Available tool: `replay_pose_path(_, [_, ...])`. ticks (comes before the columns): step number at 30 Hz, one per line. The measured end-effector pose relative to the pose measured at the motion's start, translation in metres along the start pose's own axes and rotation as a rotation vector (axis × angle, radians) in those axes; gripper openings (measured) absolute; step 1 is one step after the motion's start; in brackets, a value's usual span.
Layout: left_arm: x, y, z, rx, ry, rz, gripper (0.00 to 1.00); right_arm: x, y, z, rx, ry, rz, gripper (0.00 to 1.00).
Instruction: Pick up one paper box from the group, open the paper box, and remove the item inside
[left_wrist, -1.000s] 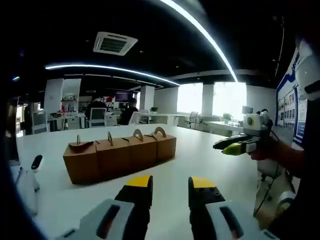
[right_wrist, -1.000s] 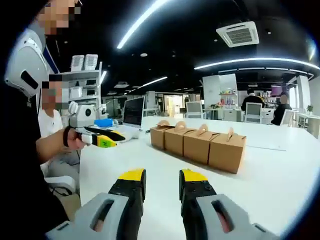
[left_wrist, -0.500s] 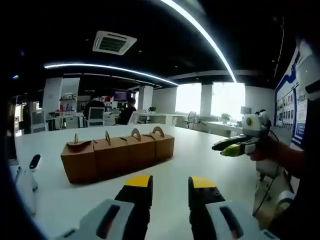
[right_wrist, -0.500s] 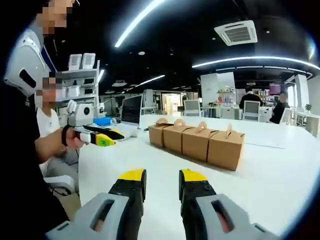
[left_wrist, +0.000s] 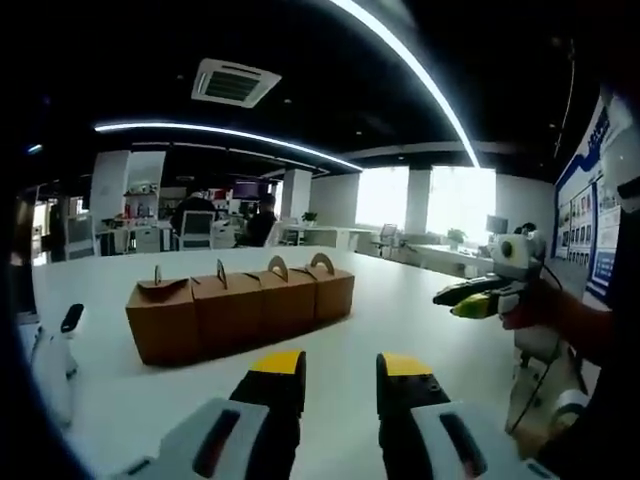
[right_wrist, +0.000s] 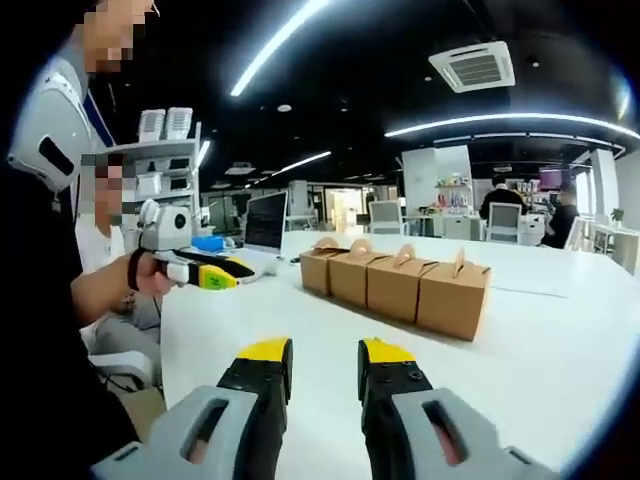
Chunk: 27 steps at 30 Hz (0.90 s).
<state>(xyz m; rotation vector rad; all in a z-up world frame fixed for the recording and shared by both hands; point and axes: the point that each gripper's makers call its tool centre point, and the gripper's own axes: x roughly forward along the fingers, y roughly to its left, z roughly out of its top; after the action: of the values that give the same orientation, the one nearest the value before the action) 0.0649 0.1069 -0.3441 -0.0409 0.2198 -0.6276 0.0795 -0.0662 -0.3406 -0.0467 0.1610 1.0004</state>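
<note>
Hovering level, both tongs (left_wrist: 340, 362) (right_wrist: 324, 347) gape short of the boxes (left_wrist: 240, 304).

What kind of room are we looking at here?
Most likely an open-plan office: a long white table holding a row of paper boxes, a monitor and desks with office chairs behind, under a dark ceiling with strip lights.

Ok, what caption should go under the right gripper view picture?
Open tongs wait over a white table, facing four brown paper boxes in a row.
</note>
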Motion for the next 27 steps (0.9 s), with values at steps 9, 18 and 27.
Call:
replay_pose_path(9, [0.000, 0.001, 0.011, 0.031, -0.023, 0.007, 0.30, -0.001, -0.016, 0.012, -0.005, -0.032, -0.035, 0.27])
replay_pose_path(18, [0.003, -0.005, 0.023, 0.000, -0.022, -0.005, 0.30, 0.011, -0.012, 0.009, -0.045, 0.033, 0.000, 0.27])
replay_pose_path(27, [-0.001, 0.009, 0.022, -0.029, -0.029, 0.011, 0.30, 0.017, -0.020, 0.009, -0.041, 0.003, -0.064, 0.27])
